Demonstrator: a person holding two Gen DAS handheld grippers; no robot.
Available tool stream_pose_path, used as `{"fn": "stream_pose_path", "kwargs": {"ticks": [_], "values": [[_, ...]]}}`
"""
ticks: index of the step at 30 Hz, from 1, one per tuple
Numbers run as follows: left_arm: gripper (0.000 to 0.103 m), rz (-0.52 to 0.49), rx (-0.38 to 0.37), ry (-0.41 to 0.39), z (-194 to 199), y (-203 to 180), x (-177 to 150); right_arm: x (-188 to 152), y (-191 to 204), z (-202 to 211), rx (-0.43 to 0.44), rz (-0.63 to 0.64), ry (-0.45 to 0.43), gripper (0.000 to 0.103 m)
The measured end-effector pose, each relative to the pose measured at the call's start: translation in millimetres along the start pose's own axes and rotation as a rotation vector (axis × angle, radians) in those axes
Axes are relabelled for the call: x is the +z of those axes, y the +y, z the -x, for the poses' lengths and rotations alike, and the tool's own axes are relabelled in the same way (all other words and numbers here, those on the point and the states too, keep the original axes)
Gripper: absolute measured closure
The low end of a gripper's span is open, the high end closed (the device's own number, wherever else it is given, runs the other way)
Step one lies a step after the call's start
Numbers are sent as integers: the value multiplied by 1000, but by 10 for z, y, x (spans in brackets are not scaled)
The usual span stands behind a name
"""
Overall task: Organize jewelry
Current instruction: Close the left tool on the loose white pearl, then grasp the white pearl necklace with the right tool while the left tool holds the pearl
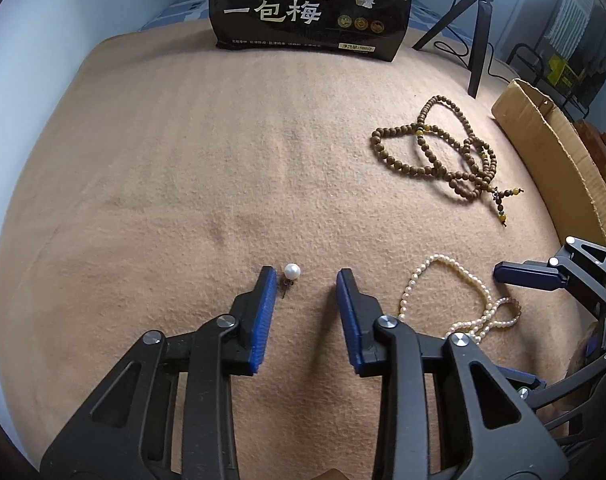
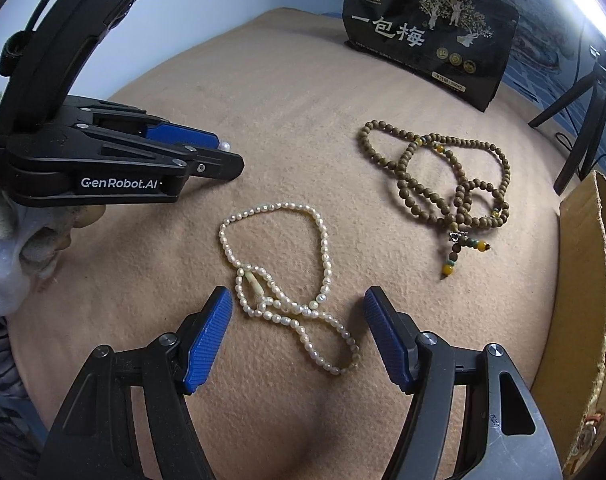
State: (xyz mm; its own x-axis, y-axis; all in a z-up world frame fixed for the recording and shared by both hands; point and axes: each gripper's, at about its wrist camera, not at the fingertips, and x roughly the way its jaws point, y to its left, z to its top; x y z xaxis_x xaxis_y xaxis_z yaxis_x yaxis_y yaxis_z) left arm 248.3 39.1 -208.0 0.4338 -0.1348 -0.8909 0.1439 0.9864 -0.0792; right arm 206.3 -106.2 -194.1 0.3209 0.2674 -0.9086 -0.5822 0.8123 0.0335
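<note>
The pearl necklace (image 2: 287, 284) lies on the blanket (image 1: 183, 160) and serves as the landmark. Its lower loops lie between the spread fingers of the right gripper (image 2: 299, 300), which stands just before it. Left of the necklace is the left gripper (image 1: 305, 280), also with its fingers apart, and the pearl earring (image 1: 291, 272) lies between those fingers, close beside the left one. Behind the necklace and to its right lies the wooden bead string (image 2: 443, 184), well apart from it. Far behind the necklace stands the snack bag (image 2: 427, 28). Right of the necklace, at the blanket's edge, is the cardboard box (image 2: 583, 280), and behind the box stands a tripod (image 1: 475, 28).
</note>
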Motion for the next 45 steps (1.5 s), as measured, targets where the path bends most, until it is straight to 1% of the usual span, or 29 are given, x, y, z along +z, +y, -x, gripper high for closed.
{"fn": "stream_pose_path", "kwargs": {"ticks": [4, 10, 15, 17, 18, 19, 20, 22, 24, 25, 26, 31, 45], "values": [[81, 8, 4, 3, -24, 32, 5, 12, 20, -26, -13, 12, 5, 35], [91, 0, 18, 3, -36, 39, 6, 17, 115, -61, -62, 43, 29, 35], [95, -7, 30, 2, -48, 39, 1, 34, 95, -76, -64, 36, 34, 35], [95, -7, 31, 2, -51, 34, -1, 43, 103, -84, -64, 44, 35, 44], [96, -8, 33, 1, -53, 34, -2, 44, 113, -80, -62, 45, 34, 50], [96, -9, 34, 0, -54, 35, -3, 47, 119, -73, -59, 45, 33, 60], [96, -9, 35, -1, -54, 34, -7, 55, 119, -69, -56, 43, 32, 65], [96, -12, 36, -1, -54, 35, -7, 63, 112, -65, -43, 35, 33, 84], [96, -13, 36, -2, -49, 41, -8, 67, 117, -57, -28, 24, 37, 93], [96, -13, 37, -3, -45, 40, -6, 73, 122, -55, -24, 21, 39, 95], [96, -12, 39, -5, -37, 45, -4, 79, 129, -52, -24, 20, 39, 97], [97, -10, 52, -18, 25, 49, 3, 108, 138, -10, -19, 19, 27, 97], [97, -2, 55, -91, 344, -5, 49, 213, -4, 443, -47, -45, -97, 97]]}}
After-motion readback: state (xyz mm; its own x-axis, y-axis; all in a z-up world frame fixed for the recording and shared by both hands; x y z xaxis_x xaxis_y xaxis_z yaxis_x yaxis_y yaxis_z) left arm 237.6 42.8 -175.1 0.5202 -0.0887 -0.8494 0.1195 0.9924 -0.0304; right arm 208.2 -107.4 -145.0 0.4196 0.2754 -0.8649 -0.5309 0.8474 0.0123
